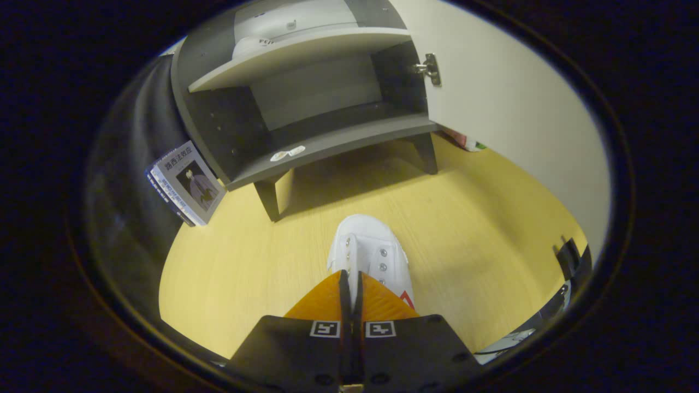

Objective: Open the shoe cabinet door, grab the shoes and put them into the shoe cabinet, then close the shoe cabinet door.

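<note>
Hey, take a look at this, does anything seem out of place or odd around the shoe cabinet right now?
A small white sticker or scrap lies loose on the grey cabinet's lower shelf. A stack of books leans tilted against its side. Otherwise fine: white door open, gripper shut on the white lace-up shoe.

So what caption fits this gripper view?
Gripper shut on a white shoe, facing the open shoe cabinet.

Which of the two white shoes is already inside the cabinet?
The shoe on the top shelf of the open cabinet is inside. The other shoe is outside, over the floor, pinched between the nearly closed fingers of the gripper.
</note>
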{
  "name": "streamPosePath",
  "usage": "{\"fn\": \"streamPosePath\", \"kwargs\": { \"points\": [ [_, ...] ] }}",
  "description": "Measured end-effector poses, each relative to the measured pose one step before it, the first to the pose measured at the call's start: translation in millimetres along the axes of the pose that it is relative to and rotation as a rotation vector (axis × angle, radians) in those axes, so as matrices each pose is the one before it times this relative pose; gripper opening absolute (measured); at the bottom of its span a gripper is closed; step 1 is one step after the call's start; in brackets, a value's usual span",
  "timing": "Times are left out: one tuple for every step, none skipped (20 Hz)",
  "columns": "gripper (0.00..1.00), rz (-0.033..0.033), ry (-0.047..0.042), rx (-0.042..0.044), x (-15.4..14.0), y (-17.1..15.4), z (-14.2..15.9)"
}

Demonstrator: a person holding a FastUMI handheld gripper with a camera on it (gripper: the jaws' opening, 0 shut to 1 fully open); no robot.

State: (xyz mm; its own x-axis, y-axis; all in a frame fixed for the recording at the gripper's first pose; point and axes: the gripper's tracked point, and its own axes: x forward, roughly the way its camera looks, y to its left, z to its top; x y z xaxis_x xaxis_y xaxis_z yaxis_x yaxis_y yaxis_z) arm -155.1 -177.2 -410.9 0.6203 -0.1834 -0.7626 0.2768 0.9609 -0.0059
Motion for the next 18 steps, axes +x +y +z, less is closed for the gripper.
{"fn": "streamPosePath", "kwargs": {
  "points": [
    [0.03, -0.00267, -0.01123, -0.00122, -5.37, 0.68, 8.02],
    [0.03, -0.00133, -0.01438, -0.00125, -4.62, 1.39, 9.46],
    [0.02, -0.00005, -0.01548, -0.00236, -4.51, 2.37, 10.95],
    [0.02, -0.003, -0.01979, -0.00198, -4.56, 2.57, 10.72],
    [0.02, -0.00644, -0.02257, -0.00484, -5.96, 1.65, 12.92],
    [0.02, -0.00651, -0.03035, -0.00479, -6.03, 2.42, 15.96],
    [0.02, -0.00573, -0.03569, -0.00385, -6.53, 2.6, 17.43],
    [0.02, -0.00523, -0.03764, -0.00324, -7.63, 1.92, 19.58],
    [0.02, -0.00517, -0.03966, -0.00232, -5.14, 3.06, 18.57],
    [0.02, -0.00571, -0.04044, -0.00257, -5.01, 2.95, 18.64],
    [0.03, -0.00576, -0.04003, -0.00194, -5.14, 1.94, 20.03],
    [0.02, -0.00479, -0.03539, -0.00346, -4.91, 1.05, 18.81],
    [0.03, -0.00397, -0.03062, -0.00473, -4.93, 0.39, 17.03],
    [0.02, -0.00434, -0.02576, -0.00522, -1.76, 1.67, 16.1],
    [0.02, -0.00451, -0.02152, -0.00373, -0.3, 2.52, 13.46],
    [0.02, -0.00379, -0.02003, -0.00081, 0.54, 2.28, 13.27],
    [0.02, -0.00374, -0.01904, -0.0003, 1.06, 1.36, 11.97],
    [0.02, -0.00362, -0.01766, -0.00014, 1.13, 2.11, 11.22]
  ]
}}
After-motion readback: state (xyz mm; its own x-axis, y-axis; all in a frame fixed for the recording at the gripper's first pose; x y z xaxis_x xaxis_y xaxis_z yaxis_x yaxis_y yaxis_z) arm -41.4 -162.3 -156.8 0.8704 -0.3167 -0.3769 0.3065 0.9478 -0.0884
